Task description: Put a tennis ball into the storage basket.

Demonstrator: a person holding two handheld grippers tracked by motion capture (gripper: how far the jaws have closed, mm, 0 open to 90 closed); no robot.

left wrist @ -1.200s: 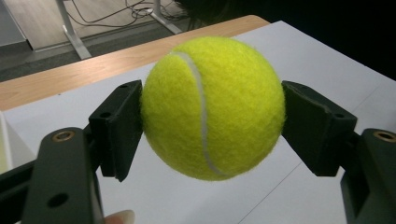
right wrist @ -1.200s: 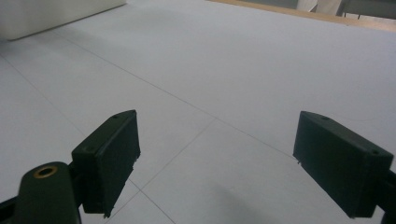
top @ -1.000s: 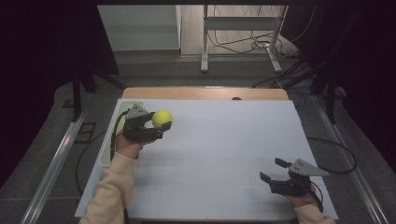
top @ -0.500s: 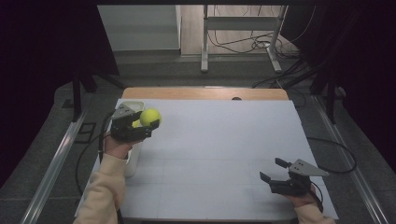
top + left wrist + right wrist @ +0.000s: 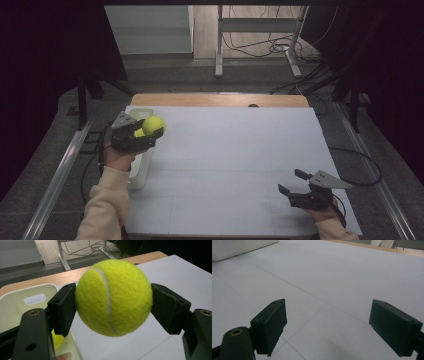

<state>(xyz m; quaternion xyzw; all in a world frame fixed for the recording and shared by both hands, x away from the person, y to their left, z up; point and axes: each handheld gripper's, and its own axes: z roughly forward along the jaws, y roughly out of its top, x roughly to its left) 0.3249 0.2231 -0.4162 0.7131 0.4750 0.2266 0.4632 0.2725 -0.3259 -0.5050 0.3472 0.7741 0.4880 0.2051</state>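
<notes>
A yellow tennis ball (image 5: 153,125) is held above the table's left side, with my left gripper (image 5: 150,132) shut on it. In the left gripper view the ball (image 5: 113,297) sits squeezed between the two black jaws, just past the rim of a white bin (image 5: 22,302). Another yellow ball (image 5: 57,339) lies in that bin. The bin (image 5: 141,169) stands at the table's left edge under the left hand. My right gripper (image 5: 291,181) hovers low near the front right corner, open with nothing between its jaws, as the right gripper view (image 5: 329,325) confirms.
A white sheet (image 5: 235,150) covers the table, with a wooden strip (image 5: 220,100) along its far edge. Beyond it are metal frame legs and cables (image 5: 260,47) on the floor. Rails run along both sides of the table.
My left gripper has carried the tennis ball leftward, toward the white bin. The right gripper has stayed where it was.
</notes>
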